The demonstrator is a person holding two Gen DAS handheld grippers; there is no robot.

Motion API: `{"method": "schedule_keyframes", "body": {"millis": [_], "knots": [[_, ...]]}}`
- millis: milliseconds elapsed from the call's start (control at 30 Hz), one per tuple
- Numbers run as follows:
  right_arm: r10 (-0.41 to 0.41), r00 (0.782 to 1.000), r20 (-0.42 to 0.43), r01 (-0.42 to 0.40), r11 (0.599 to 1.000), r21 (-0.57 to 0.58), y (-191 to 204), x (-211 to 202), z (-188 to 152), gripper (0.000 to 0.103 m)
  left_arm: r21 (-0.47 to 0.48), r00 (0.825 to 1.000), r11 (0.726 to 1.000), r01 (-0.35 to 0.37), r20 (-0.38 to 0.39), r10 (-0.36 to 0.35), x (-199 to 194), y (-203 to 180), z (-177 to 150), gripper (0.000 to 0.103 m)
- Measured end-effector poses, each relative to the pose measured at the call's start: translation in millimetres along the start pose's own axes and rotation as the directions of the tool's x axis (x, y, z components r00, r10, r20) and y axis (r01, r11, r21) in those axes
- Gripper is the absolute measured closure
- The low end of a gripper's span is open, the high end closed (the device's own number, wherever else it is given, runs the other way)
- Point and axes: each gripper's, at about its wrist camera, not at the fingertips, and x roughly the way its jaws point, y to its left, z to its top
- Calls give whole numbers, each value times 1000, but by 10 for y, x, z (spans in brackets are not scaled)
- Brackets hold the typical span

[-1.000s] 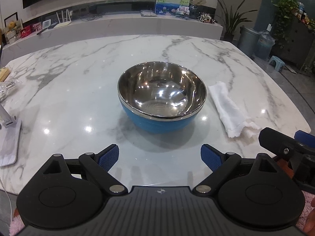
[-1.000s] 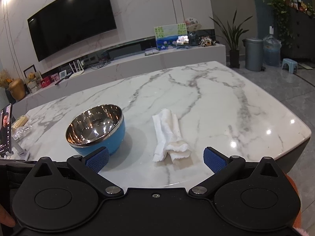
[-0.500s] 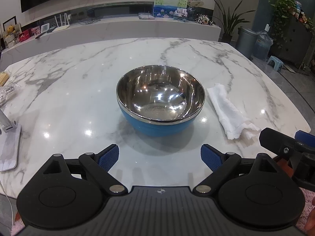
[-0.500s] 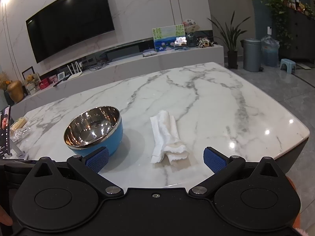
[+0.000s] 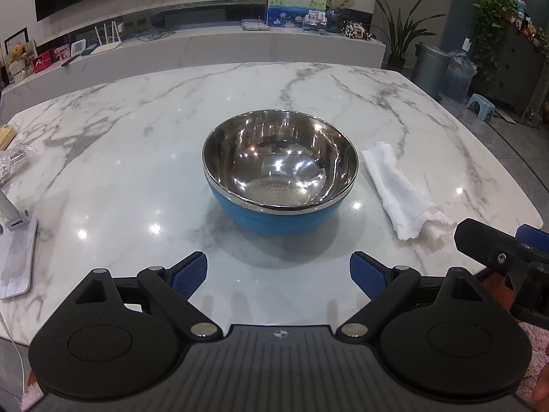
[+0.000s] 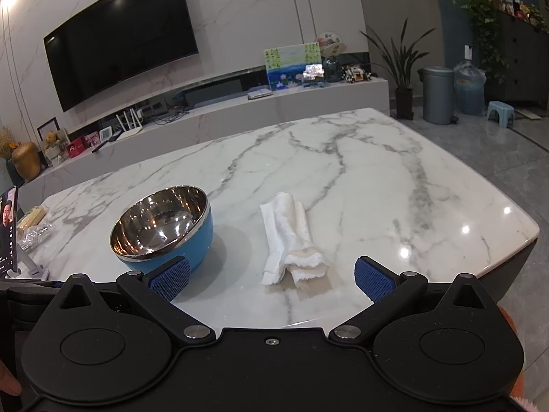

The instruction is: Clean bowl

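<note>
Blue steel-lined bowl (image 5: 279,175) at table (image 5: 137,158) centre, white cloth (image 5: 399,189) at its 3 o'clock, left gripper (image 5: 278,274) and right gripper (image 6: 272,276) both spread, empty, phone (image 6: 8,233) cut off at frame edge

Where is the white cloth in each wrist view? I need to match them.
Left wrist: cloth lies right of centre, beside the bowl, apart from it.
Right wrist: cloth lies at centre, just ahead of the open right gripper.
Shared landmark: the blue steel-lined bowl.
</note>
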Motion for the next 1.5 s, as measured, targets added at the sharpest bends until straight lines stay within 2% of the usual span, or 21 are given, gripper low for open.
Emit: {"method": "schedule_keyframes", "body": {"millis": [833, 1167, 1500], "knots": [[-2, 1000, -14, 2, 1000, 5, -10, 30, -3, 1, -2, 999, 1000, -25, -20, 25, 34, 18, -31, 12], [-3, 1000, -24, 3, 1000, 3, -9, 60, -8, 1, -6, 999, 1000, -12, -45, 11, 74, 35, -39, 12], [11, 999, -39, -10, 1000, 13, -16, 120, -9, 1, -33, 997, 999, 33, -74, -36, 120, 119, -28, 12]]}}
